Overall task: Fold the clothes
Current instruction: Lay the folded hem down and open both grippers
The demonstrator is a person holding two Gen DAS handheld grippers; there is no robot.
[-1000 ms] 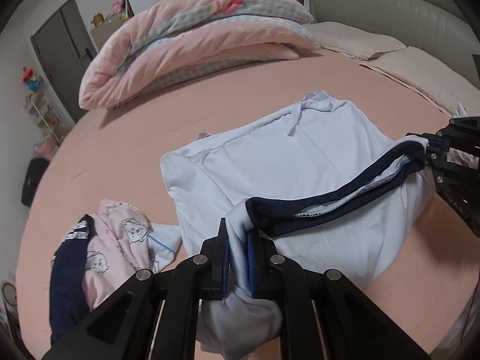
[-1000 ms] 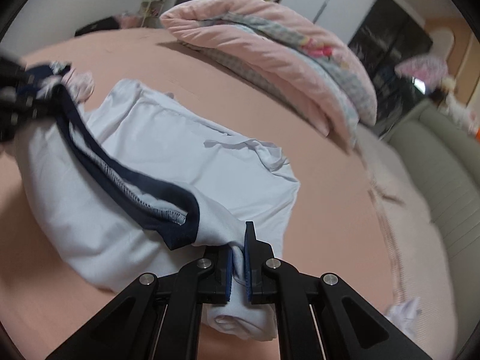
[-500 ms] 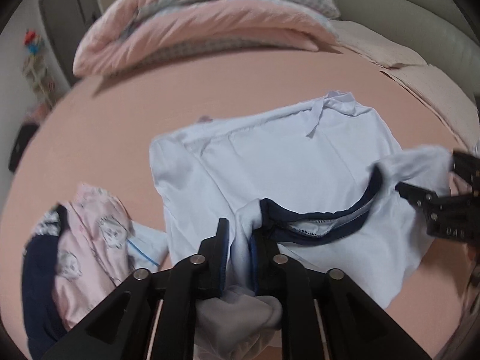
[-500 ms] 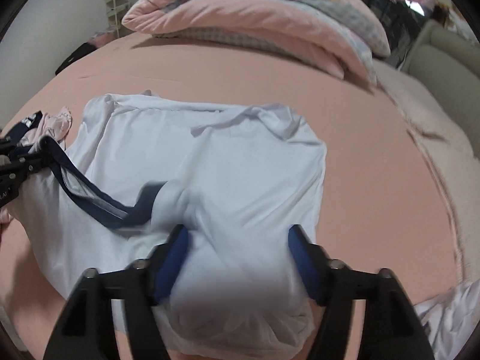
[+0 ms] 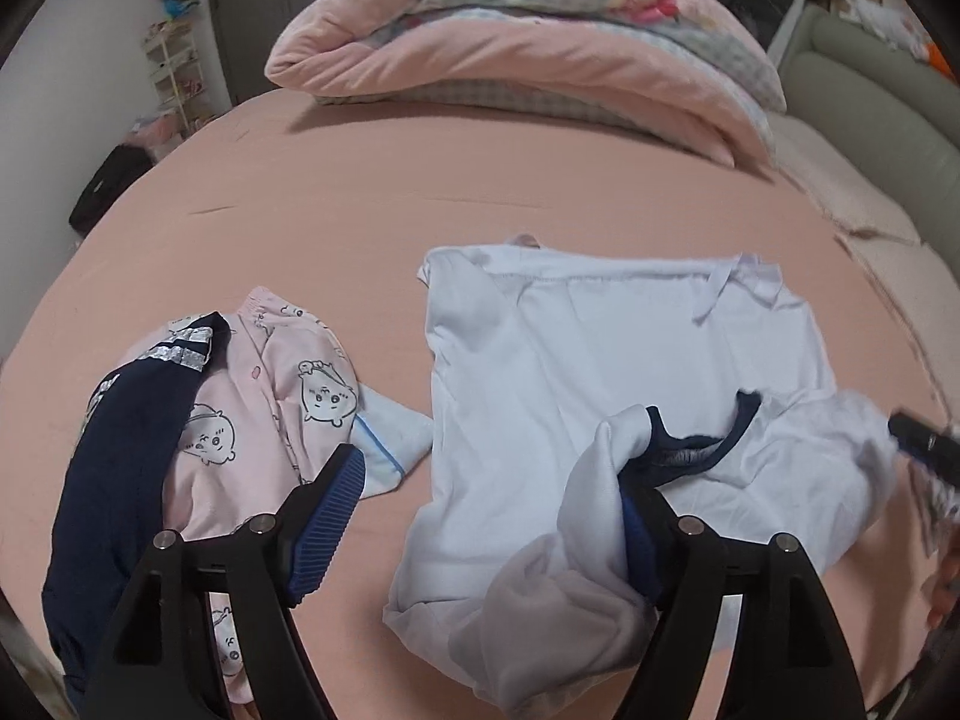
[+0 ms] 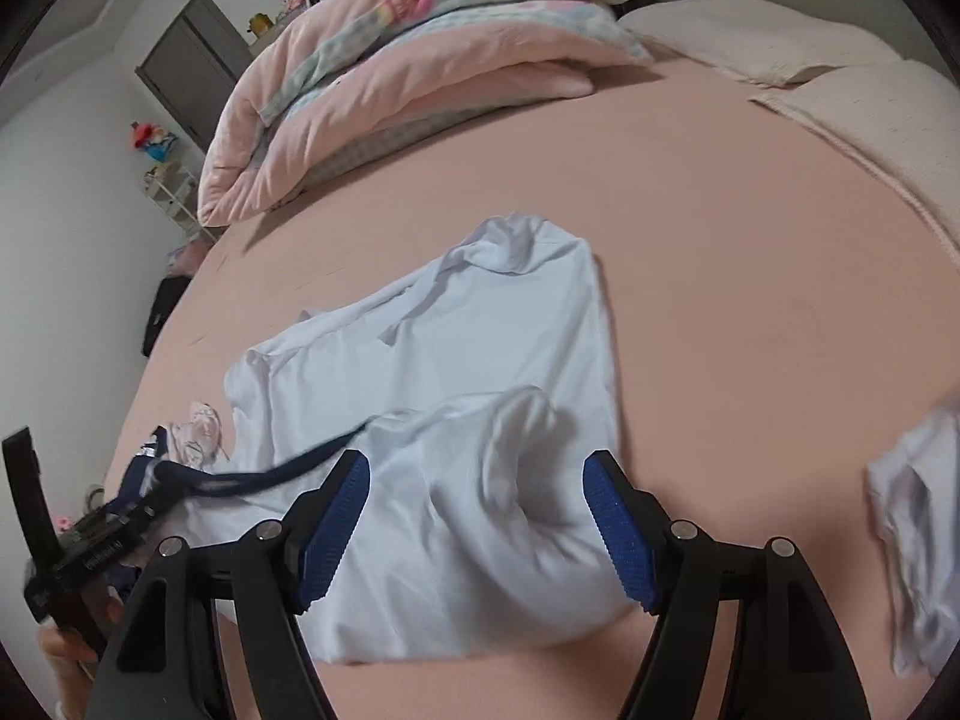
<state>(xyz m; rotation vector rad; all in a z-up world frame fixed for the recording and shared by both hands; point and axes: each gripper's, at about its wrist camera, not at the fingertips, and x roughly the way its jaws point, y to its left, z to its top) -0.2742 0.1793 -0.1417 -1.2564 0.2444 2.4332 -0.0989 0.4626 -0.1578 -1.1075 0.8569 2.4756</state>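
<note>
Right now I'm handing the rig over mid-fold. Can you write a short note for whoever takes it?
Left gripper: open; white cloth is draped against its right finger, not clamped.
Right gripper: open, nothing in it, over the near edge of the shirt.
White shirt with navy collar: on the pink bed, near end bunched over itself.
Pink printed garment and navy garment: heaped to the shirt's left, unfolded.
Left to do: smooth and finish the shirt, then fold the heap.

Pale blue shirt with navy trim; pink pajamas printed with cartoon faces; navy garment with silver stripes; salmon-pink bedsheet.
</note>
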